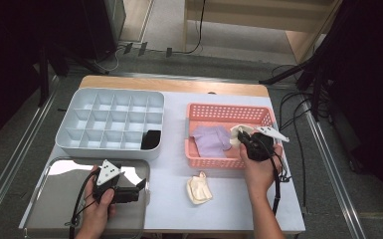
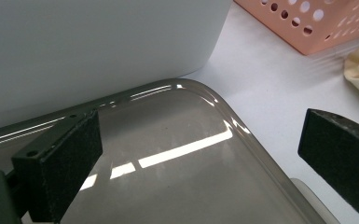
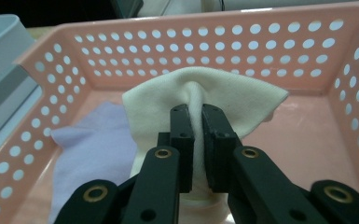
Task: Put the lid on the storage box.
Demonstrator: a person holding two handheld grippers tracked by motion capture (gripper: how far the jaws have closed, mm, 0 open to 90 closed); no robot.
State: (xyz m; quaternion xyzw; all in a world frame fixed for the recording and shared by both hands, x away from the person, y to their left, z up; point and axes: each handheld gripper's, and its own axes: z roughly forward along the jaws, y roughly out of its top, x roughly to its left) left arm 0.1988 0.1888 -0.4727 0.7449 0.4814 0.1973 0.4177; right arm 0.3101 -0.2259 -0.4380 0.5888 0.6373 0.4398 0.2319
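Right gripper view shows your right gripper pinching only a fold of the cream sock; lift abruptly and it could slip back into the pink basket. Your left gripper gapes empty.

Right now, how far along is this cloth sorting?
Looks done: a dark item sits in one divided tray compartment. In hand: the right gripper pinches a cream cloth over the pink basket. Probably left: the lilac cloth and another cream cloth on the table.
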